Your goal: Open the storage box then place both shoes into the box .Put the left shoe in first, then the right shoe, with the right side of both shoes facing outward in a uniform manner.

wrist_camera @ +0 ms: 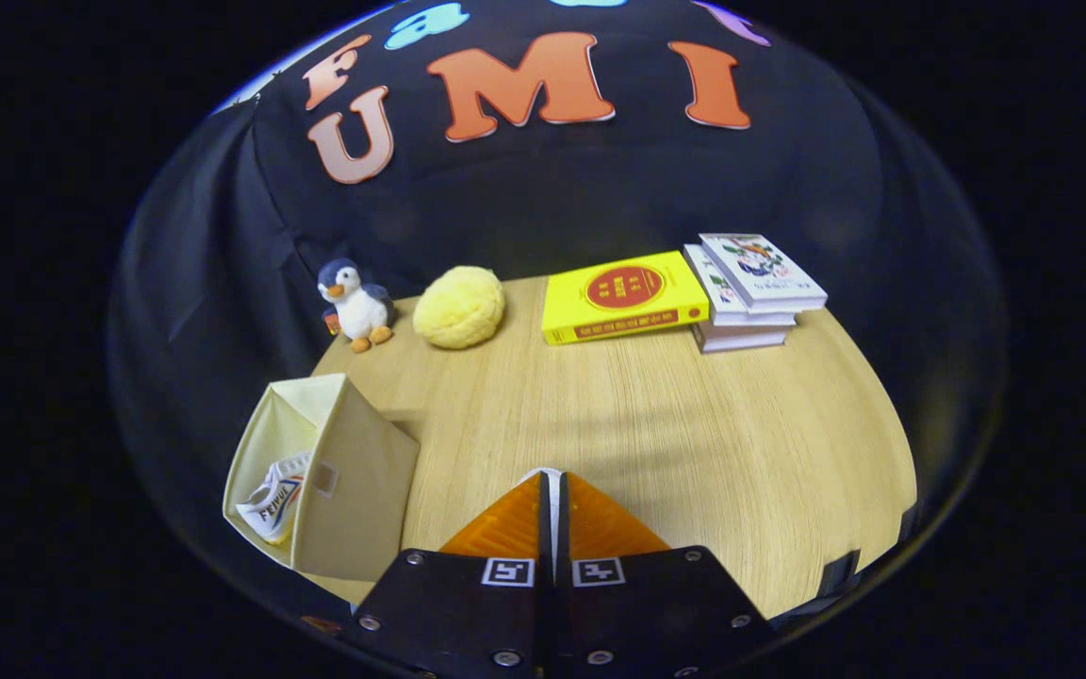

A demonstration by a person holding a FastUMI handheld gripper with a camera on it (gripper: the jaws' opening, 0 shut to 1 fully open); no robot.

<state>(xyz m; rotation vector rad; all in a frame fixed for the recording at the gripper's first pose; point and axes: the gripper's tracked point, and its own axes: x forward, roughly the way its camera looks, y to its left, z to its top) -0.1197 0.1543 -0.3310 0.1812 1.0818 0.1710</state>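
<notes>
Storage box sits on the worktop, just left of the fingers, already open w/ its mouth facing left. Inside, one shoe shows at the opening, white w/ red-blue stripe. Can't tell from here if it's the left or right shoe, or if a 2nd one lies behind it; box wall hides the rest. No other shoe lying on the worktop.

Gripper: fingers pressed together, tips touching, nothing held, hovering above bare worktop near the box.

Judgement: open-box step done, at least one shoe in. Since no shoe is left out in the open, prob both are in and the task is at or near its end, but can't confirm w/o seeing deeper inside. Shoe's side w/ stripe faces the opening; whether that's the right side, can't say.

Far end, well apart from the box: penguin toy, yellow fluffy ball, yellow book, stack of books by the wall. None in the way
</notes>
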